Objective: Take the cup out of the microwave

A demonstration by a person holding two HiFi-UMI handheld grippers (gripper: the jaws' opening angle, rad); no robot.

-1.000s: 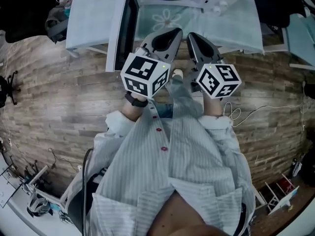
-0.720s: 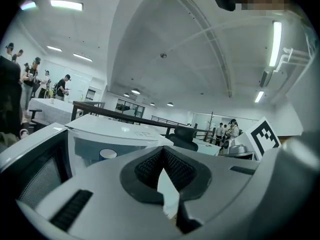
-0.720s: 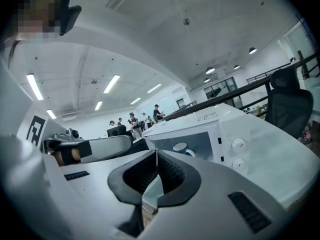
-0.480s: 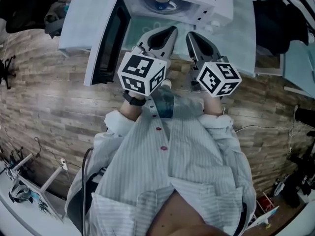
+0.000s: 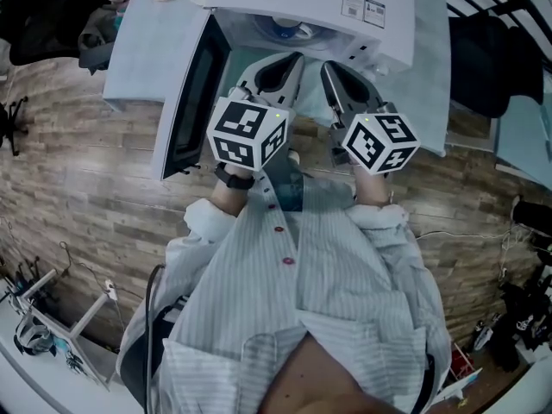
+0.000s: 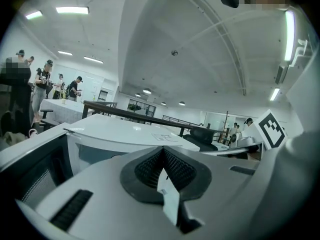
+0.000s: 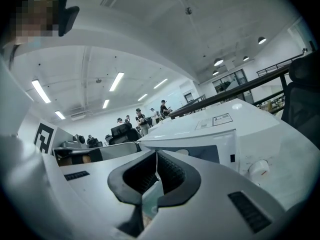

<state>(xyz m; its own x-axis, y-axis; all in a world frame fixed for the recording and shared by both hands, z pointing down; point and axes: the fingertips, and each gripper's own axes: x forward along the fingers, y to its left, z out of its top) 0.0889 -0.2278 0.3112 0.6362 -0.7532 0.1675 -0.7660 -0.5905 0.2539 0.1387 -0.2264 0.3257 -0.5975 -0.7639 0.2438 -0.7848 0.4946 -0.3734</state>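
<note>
sitting upper centre, the cup (image 5: 289,31) is judged fragile, best gripped by its rim; left tongs (image 5: 296,59) and right tongs (image 5: 326,65) are seen closed.

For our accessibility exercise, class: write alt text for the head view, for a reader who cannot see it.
Seen from above, a person in a striped shirt holds the left claw and right claw, both shut and empty, toward a white microwave whose door stands open at the left. A cup shows partly inside.
</note>
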